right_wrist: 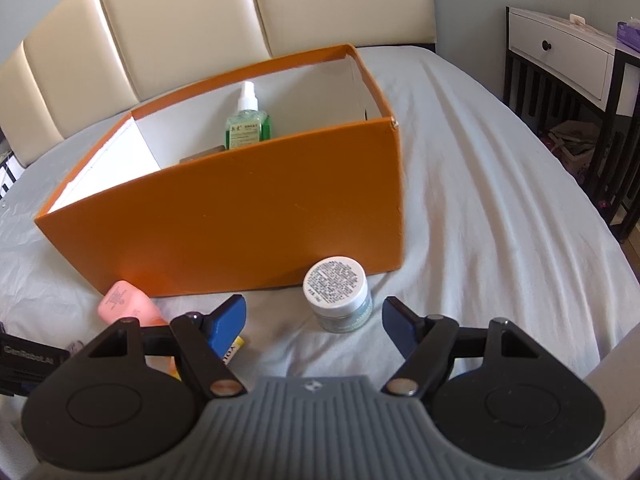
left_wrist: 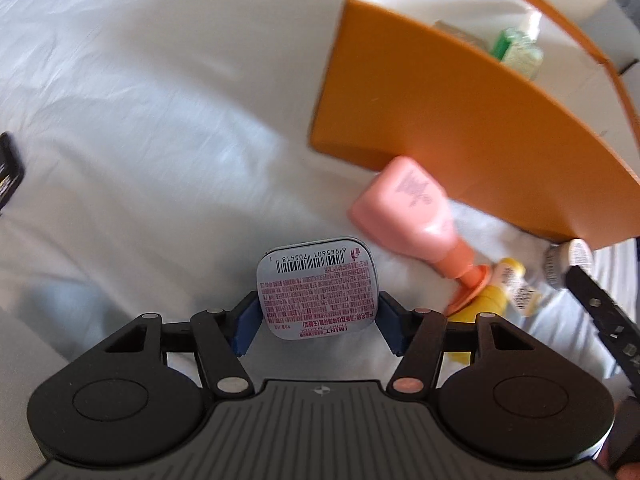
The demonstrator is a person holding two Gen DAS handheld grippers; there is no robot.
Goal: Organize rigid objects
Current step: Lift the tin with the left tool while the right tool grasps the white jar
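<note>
My left gripper (left_wrist: 318, 322) is shut on a silver mint tin (left_wrist: 318, 286) with a barcode label, held above the white sheet. A pink bottle (left_wrist: 404, 210) lies by the orange box (left_wrist: 460, 120), with a yellow tube (left_wrist: 496, 292) beside it. My right gripper (right_wrist: 316, 320) is open, with a white-lidded jar (right_wrist: 338, 292) just ahead between its fingers, standing in front of the orange box (right_wrist: 240, 208). A green spray bottle (right_wrist: 248, 124) stands inside the box. The pink bottle (right_wrist: 124, 302) also shows in the right wrist view.
A black object (left_wrist: 8, 168) lies at the left edge. A padded headboard (right_wrist: 180, 20) is behind the box. A white drawer table (right_wrist: 568, 56) stands right of the bed. The right gripper's arm (left_wrist: 600, 312) shows in the left view.
</note>
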